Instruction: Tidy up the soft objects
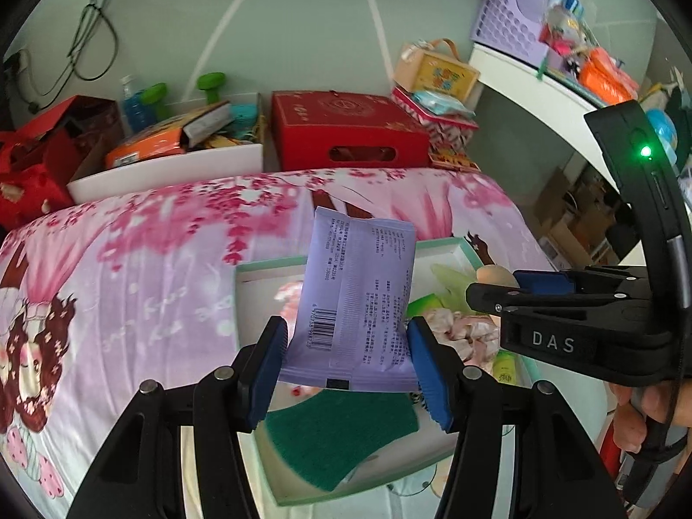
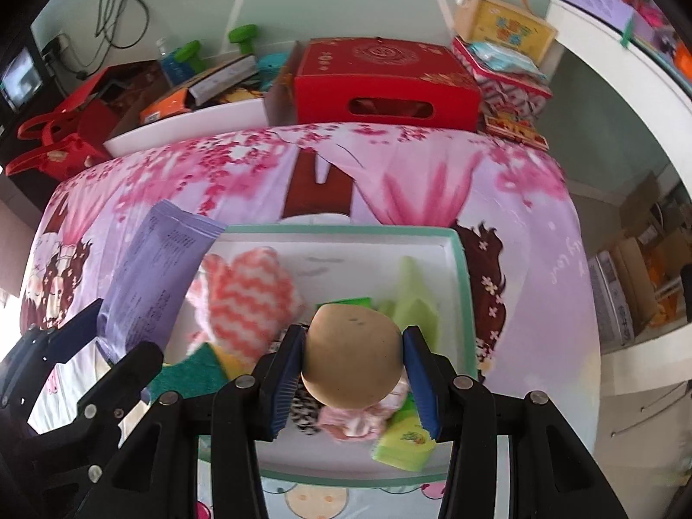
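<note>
The left tool point(image 1: 348, 372) is closed partway on a purple packet point(image 1: 359, 302). Both blue pads point(image 1: 426, 372) press the packet's lower side edges, and the packet stands upright between them, printed back and barcode facing the camera, its top leaning slightly away. Directly below and ahead of this tool lies a white tray point(image 1: 277, 270) with a green rim, resting on the bed point(image 1: 129, 259). A green scouring pad point(image 1: 341, 437) sits in the tray beneath the fingers.

The right tool point(image 2: 352, 378) is closed partway on a tan ball point(image 2: 351, 357) (round, smooth, about as wide as the gap). Both pads point(image 2: 287, 378) touch the ball's sides, and the ball is held above the tray point(image 2: 341, 231). Under and ahead of this tool, inside the tray, lie a pink-and-white zigzag cloth point(image 2: 251, 298), a light green cloth point(image 2: 413, 294), a green packet point(image 2: 404, 443) and a pink scrunched item point(image 2: 357, 421).

In the right wrist view, the left tool point(image 2: 86, 354) appears to the left, holding the purple packet point(image 2: 149, 277) over the tray's left edge. In the left wrist view, the right tool point(image 1: 545, 298) appears to the right, level with the packet.
</note>
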Action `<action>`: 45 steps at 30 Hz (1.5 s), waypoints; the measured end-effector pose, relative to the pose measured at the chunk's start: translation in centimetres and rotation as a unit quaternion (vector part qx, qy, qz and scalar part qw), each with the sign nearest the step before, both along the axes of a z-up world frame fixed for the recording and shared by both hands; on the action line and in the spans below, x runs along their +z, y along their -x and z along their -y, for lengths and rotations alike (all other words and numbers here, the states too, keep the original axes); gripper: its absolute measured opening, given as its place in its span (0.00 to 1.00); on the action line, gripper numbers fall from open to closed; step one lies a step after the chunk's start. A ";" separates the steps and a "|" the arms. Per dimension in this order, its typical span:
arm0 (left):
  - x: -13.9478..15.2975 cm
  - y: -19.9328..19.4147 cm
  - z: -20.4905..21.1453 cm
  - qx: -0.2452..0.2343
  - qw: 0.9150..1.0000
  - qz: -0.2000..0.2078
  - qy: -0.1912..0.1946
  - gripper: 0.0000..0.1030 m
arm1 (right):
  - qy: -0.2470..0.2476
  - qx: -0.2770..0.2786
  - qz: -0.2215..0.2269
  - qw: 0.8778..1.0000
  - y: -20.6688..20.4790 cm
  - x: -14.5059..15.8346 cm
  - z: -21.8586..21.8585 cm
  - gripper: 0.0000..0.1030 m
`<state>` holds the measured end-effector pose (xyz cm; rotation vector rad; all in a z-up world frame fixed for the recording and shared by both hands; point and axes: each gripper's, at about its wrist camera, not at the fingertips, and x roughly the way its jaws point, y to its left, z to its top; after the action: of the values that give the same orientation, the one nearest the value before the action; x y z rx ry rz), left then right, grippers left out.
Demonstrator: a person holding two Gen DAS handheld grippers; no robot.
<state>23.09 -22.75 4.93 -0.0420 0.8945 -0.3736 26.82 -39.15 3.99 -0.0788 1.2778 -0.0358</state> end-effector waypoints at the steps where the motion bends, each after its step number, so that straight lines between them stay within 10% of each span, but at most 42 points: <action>1: -0.2 -0.1 0.5 -0.003 1.000 -0.001 -0.003 0.57 | 0.000 -0.002 -0.001 1.000 0.0 -0.2 0.3 0.48; 27: -2.8 -2.0 0.9 0.009 0.999 -0.050 -0.013 0.66 | 0.007 0.008 -0.043 0.999 0.4 -4.8 0.5 0.51; 38: -3.4 -2.0 -1.7 0.056 0.995 -0.076 -0.022 0.69 | 0.000 0.007 -0.035 0.999 1.2 -3.7 0.0 0.88; 41: -3.6 -1.8 -2.5 0.069 0.994 -0.081 -0.028 0.94 | -0.008 0.001 -0.029 1.000 1.8 -3.3 -0.1 1.00; 45: -4.0 -1.4 -3.6 0.090 0.991 -0.079 -0.058 0.96 | -0.011 0.004 -0.018 1.000 2.9 -2.8 -0.7 1.00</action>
<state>24.46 -19.19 0.92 -0.0459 1.0596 -0.1514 23.96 -38.44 1.22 -0.0661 1.3137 -0.0128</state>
